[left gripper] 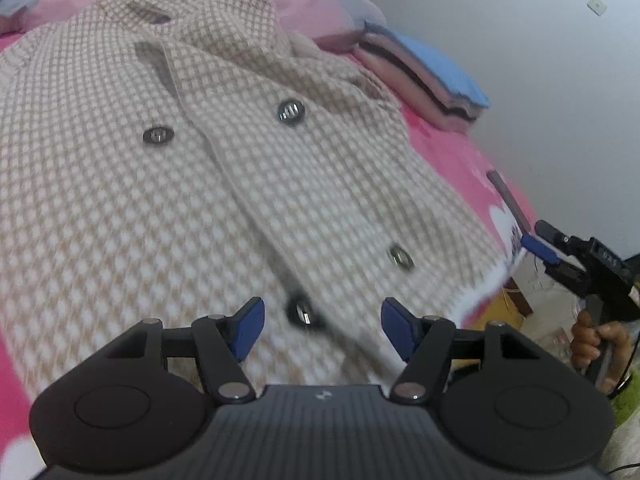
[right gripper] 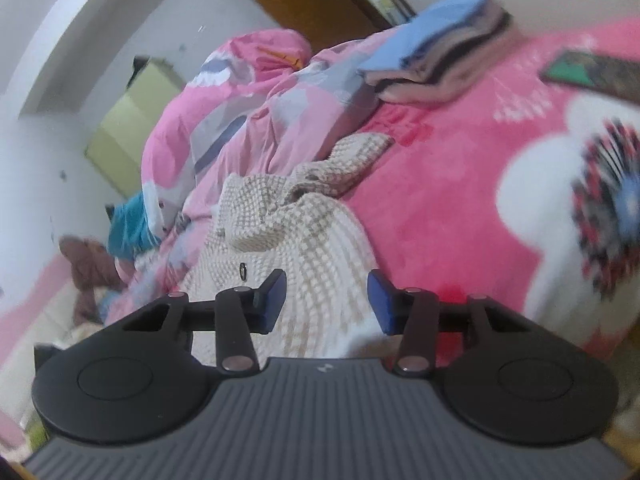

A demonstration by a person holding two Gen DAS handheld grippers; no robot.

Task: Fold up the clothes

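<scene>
Left wrist view is showing the checked jacket (left gripper: 192, 168) lying front-up and spread across the pink bed (left gripper: 460, 152), its dark buttons (left gripper: 291, 111) running down the overlapped front. The left gripper (left gripper: 322, 330) is hovering over the hem with its blue fingers (left gripper: 250, 328) standing wide apart and holding nothing. Further right, a stack of folded clothes (left gripper: 432, 76) is sitting near the wall, and at the far right edge the right gripper (left gripper: 540, 248) is reaching toward the jacket's side hem; whether it touches the cloth there is hard to tell through the blur.

Right wrist view is looking along the jacket (right gripper: 304, 240) from its side, with a crumpled quilt (right gripper: 248, 112) at the left, a rumpled sleeve (right gripper: 352, 160) trailing onto the bed (right gripper: 460, 208) and the folded stack (right gripper: 436, 60) beyond. The right gripper (right gripper: 326, 300) is also spread wide and empty.

Judging by this, folding is only beginning: the garment is laid out and both grippers are lining up at its lower edge. Next, each probably needs to close on a hem corner, or the loose sleeve needs bringing in first.
</scene>
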